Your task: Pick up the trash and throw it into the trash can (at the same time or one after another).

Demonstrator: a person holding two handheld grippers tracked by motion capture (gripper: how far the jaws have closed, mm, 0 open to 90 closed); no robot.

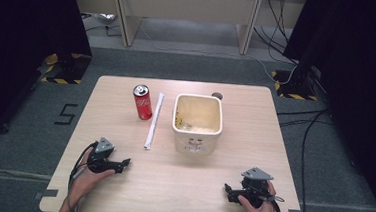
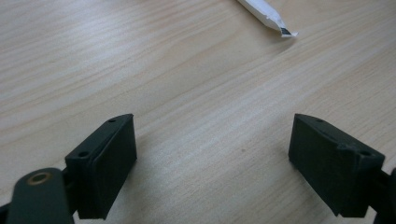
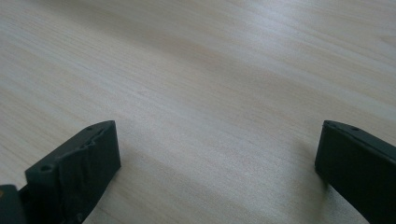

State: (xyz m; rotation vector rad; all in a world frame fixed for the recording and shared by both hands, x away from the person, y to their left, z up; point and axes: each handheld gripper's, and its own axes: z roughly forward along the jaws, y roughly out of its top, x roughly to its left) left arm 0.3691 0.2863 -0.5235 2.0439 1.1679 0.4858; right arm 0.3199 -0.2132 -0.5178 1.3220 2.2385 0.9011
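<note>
Nothing begun, by the look of it. Left tool lower left, right tool lower right, both wide open and empty on the worktop. Nearest: wrapped straw, centre-left, untouched beside can and tub.

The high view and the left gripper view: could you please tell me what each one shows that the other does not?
High view alone: the red can standing upright, the cream tub to its right, both hand-held grippers, left and right, and the floor around the table.

Left gripper view alone: a close look between the left hand-held gripper jaws, which stand wide apart with bare wood between them.

Both: the wooden table and the white paper-wrapped stick, of which the left gripper view catches the near tip.
</note>
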